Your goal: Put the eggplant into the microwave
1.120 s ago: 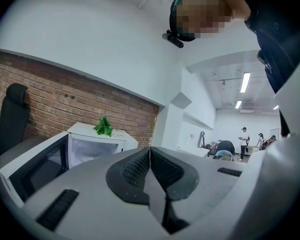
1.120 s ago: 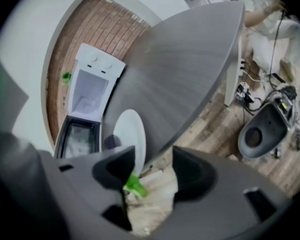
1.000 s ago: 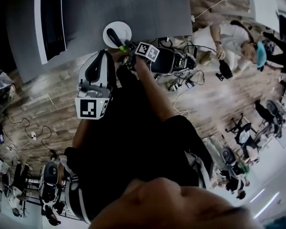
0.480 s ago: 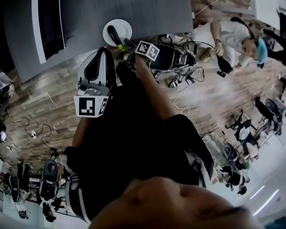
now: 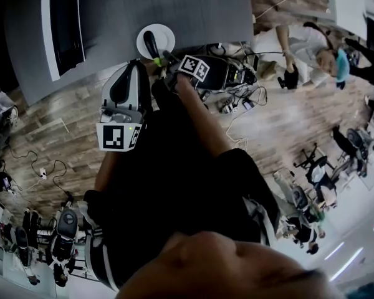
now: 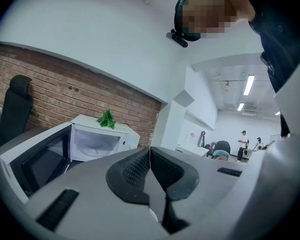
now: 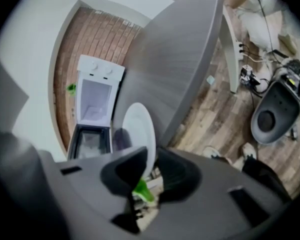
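Observation:
A dark eggplant (image 5: pixel 151 44) with a green stem lies on a white plate (image 5: pixel 164 35) at the near edge of the grey table (image 5: pixel 193 11). My right gripper (image 5: pixel 164 60) reaches it from the near side. In the right gripper view its jaws (image 7: pixel 146 176) are closing, with the green stem (image 7: pixel 141 190) pinched between them over the plate (image 7: pixel 140 134). The white microwave (image 5: pixel 62 27) stands at the table's left with its door open, and it shows in both gripper views (image 6: pixel 90 144) (image 7: pixel 95 109). My left gripper (image 5: pixel 129 70) hangs near my body, shut and empty (image 6: pixel 149 156).
A small green plant (image 6: pixel 107 119) sits on top of the microwave. Right of the table's near edge, cables and dark equipment (image 5: pixel 230 80) lie on the wooden floor. A person (image 5: pixel 299 48) sits on the floor at the right. A black chair (image 6: pixel 15 109) stands by the brick wall.
Both grippers stay where they were, the right one at the eggplant's stem end. The picture has shifted only slightly.

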